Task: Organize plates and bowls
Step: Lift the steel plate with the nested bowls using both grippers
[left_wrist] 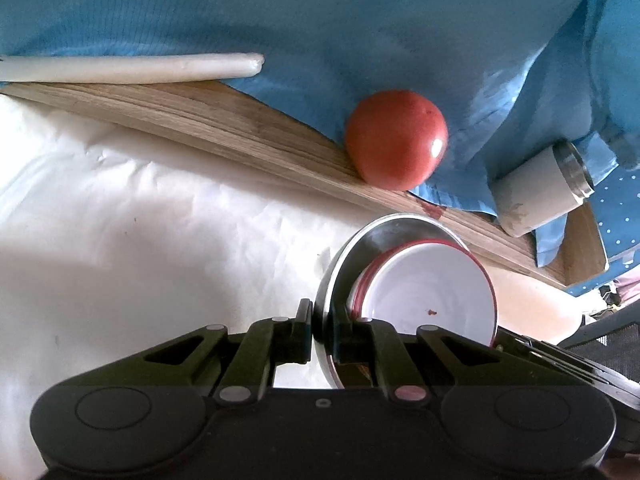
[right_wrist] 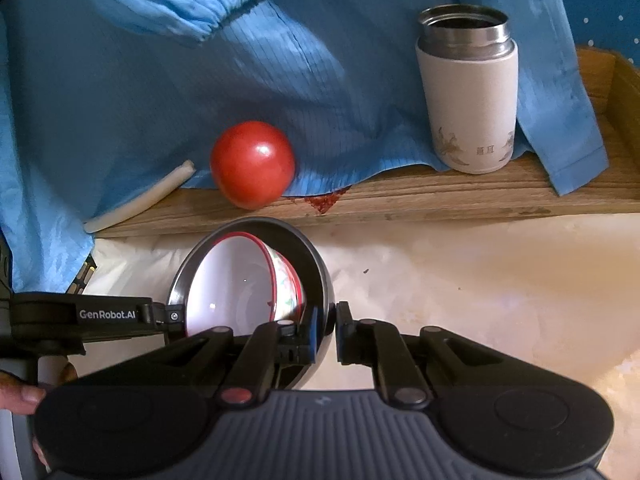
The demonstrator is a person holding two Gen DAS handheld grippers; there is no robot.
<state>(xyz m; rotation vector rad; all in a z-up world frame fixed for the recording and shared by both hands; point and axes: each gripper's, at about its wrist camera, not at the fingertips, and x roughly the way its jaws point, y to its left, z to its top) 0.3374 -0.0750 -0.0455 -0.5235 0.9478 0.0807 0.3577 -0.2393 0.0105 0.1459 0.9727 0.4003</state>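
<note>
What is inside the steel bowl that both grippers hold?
The steel bowl holds a red-rimmed white bowl tipped on its side. The left wrist view suggests stacked red rims, so more may be nested behind it; the count is hidden, as is the steel bowl's bottom.

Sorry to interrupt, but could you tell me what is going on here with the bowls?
A person holds a pair of tongs in each hand. The left tongs and the right tongs each pinch the rim of a metal bowl, on opposite sides. A white bowl with a red rim sits tilted inside it. Behind them, a tomato, a candle and an open flask rest on a wooden board and blue cloth.
</note>
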